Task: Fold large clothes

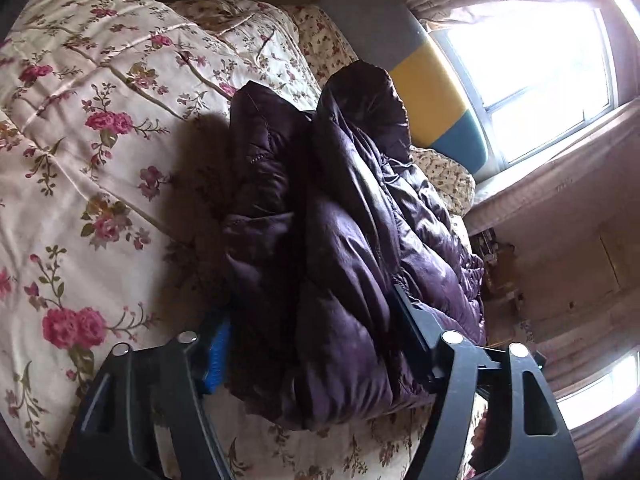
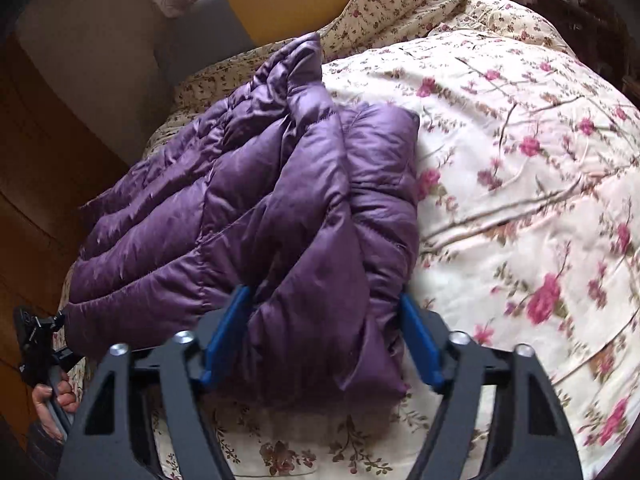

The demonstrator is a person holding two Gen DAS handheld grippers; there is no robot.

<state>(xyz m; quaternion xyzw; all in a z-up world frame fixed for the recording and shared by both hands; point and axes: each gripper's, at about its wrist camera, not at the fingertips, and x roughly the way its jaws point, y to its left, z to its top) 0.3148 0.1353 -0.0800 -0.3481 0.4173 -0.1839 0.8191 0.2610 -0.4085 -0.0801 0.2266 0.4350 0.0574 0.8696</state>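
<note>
Purple down jacket (image 2: 256, 200) lies bunched and partly folded on the floral bed (image 2: 520, 160). Right gripper (image 2: 320, 332) and left gripper (image 1: 316, 344) jaws each clench a thick fold at 6 o'clock; flattening remains.

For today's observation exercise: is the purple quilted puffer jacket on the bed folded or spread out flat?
Folded. The purple quilted puffer jacket lies doubled into a thick bundle on the floral bedspread, with layers stacked at its near edge.
</note>
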